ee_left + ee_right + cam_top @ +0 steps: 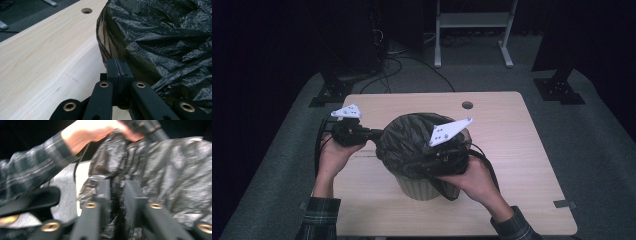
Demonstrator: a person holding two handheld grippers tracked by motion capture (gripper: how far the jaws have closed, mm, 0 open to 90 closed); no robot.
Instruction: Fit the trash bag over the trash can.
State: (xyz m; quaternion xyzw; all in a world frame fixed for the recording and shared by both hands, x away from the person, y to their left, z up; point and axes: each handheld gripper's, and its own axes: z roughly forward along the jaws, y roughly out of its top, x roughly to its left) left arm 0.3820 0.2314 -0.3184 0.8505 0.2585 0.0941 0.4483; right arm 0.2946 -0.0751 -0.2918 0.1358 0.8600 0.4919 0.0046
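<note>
Nearest the lens in the left gripper view, the left gripper (pixel 117 65) has its two black jaws pressed flat together at the edge of the crinkled black plastic bin liner (pixel 162 37), apparently pinching a fold of film where the liner wraps the rim of the ribbed beige waste bin (pixel 106 41); such a clamp reads as an anchor, keeping one side of the liner fixed while the other side is worked. In the right gripper view, the right gripper (pixel 116 195) has its jaws a narrow gap apart with bunched liner caught between them, and the pads look to be gripping it, though motion blur softens every edge there. From the high view, that gripper sits over the near right side of the bin mouth, so the pull seems meant to stretch or lift the film over the rim. The bin stands around the middle of the pale wooden table (pixel 522 150), which has a round cable hole (pixel 467 105) at its far edge. The liner hides the bin's inside, the right hand (pixel 474 180) covers part of the near rim, and the room beyond is too dark to read.
</note>
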